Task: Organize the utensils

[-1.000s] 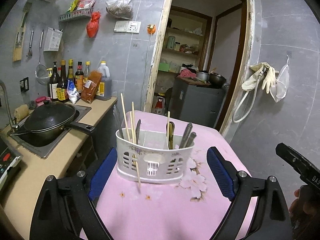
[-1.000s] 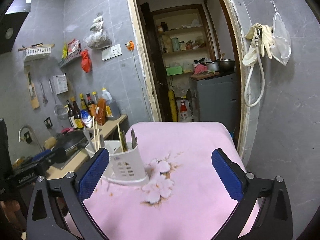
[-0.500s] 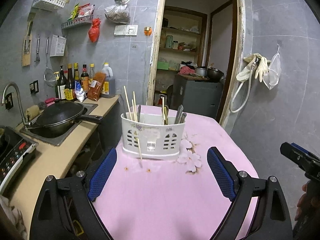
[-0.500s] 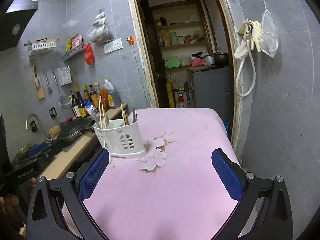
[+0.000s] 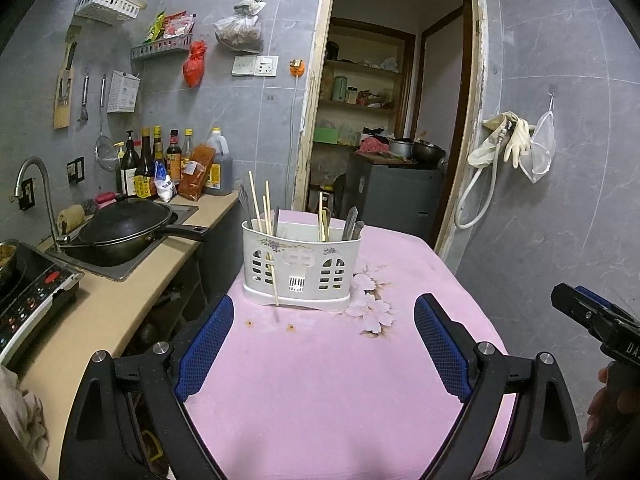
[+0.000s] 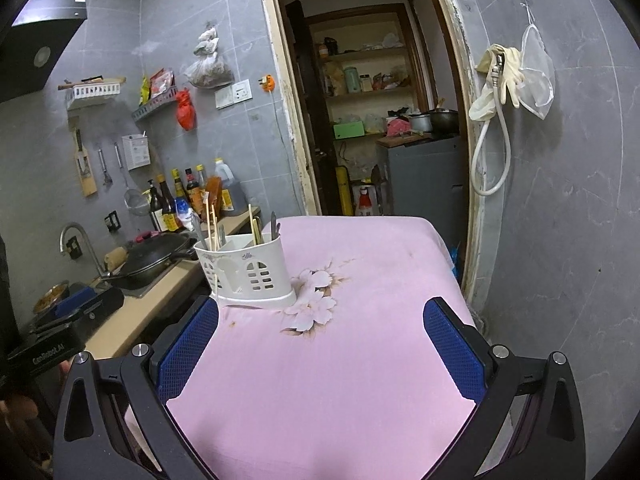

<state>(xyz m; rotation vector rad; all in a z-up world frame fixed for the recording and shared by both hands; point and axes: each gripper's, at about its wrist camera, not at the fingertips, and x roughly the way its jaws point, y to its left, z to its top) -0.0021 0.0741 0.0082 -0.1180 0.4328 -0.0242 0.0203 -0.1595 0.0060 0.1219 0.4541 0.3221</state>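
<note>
A white plastic utensil caddy (image 5: 300, 270) (image 6: 246, 274) stands on the pink flowered tablecloth (image 5: 340, 380) (image 6: 360, 360). Chopsticks (image 5: 258, 204) stick up from its left compartment, and one chopstick (image 5: 273, 284) leans against its front wall. More chopsticks and metal utensil handles (image 5: 352, 226) stand in the right compartment. My left gripper (image 5: 324, 340) is open and empty, well short of the caddy. My right gripper (image 6: 322, 344) is open and empty too, with the caddy ahead to its left.
A counter (image 5: 100, 312) runs along the table's left side with a black wok (image 5: 124, 228), an induction hob (image 5: 28, 292), a tap and several bottles (image 5: 160, 164). A doorway (image 5: 384, 128) lies behind the table. A grey tiled wall with a hose and gloves (image 5: 504, 144) is on the right.
Both grippers have drawn back and risen away from the caddy, which now looks smaller and farther off. Both stay open and empty. The caddy has not moved.
</note>
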